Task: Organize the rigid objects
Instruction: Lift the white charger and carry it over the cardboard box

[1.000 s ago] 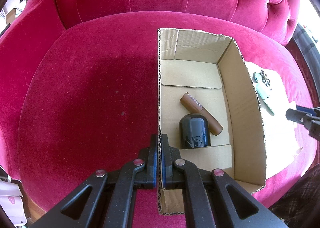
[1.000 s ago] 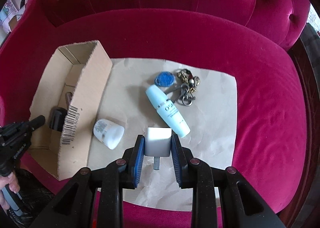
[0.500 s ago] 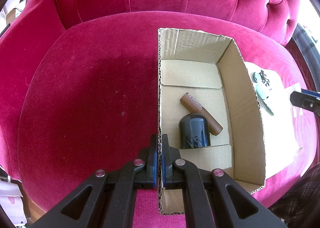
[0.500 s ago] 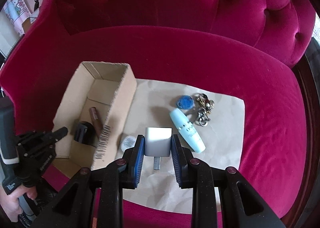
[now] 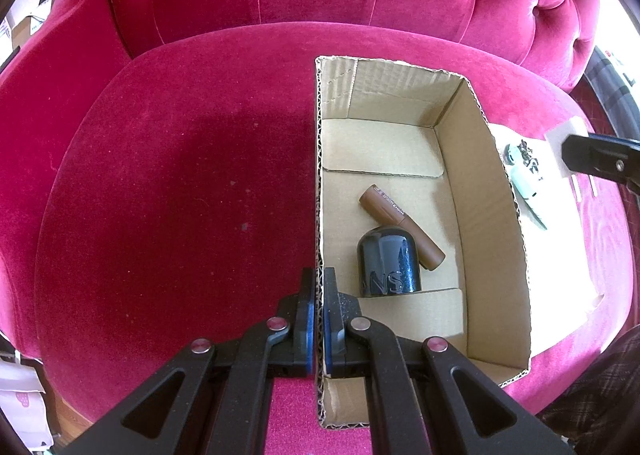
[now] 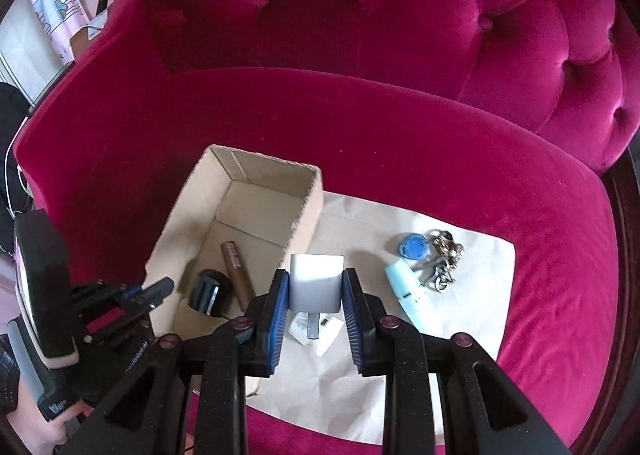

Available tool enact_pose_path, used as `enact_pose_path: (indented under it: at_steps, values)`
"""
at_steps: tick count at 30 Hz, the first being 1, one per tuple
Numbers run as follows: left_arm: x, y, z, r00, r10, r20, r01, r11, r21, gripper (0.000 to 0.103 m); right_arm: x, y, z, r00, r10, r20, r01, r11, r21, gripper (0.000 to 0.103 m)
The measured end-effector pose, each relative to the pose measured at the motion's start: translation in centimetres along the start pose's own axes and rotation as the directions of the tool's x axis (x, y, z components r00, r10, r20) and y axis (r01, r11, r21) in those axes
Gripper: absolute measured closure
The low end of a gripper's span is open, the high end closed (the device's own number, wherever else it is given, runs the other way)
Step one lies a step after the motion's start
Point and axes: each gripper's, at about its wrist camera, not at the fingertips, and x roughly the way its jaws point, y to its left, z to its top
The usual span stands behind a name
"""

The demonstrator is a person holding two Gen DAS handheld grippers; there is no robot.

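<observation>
An open cardboard box (image 5: 480, 183) (image 6: 308, 211) sits on the pink velvet sofa seat. It holds a black jar (image 5: 388, 261) (image 6: 208, 293) and a brown tube (image 5: 400, 225) (image 6: 238, 273). My left gripper (image 5: 319, 295) (image 6: 160, 289) is shut on the box's left wall near the front corner. My right gripper (image 6: 316, 287) (image 5: 592, 163) is shut on a white charger block (image 6: 316, 285) and holds it in the air beside the box's right wall, above the paper sheet.
A beige paper sheet (image 6: 460, 267) lies right of the box. On it are a pale blue bottle (image 6: 412, 295), a blue tag with a keyring bunch (image 6: 434, 251), and a small white jar (image 6: 318, 331) partly hidden under the charger. The tufted sofa back (image 6: 400, 15) rises behind.
My right gripper has lifted the charger off the paper and carried it up and left toward the box. My left gripper has stayed clamped on the box wall.
</observation>
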Motion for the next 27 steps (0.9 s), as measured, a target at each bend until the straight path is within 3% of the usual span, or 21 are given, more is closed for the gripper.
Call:
enact_pose_path:
  at_steps: [27]
  values:
    - [-0.1,0.0,0.1,1.000,-0.001,-0.001,0.001,1.000,-0.001,0.100,4.4,4.6,1.6,0.994,0.087,-0.060,-0.090,0.994,-0.058,0.075]
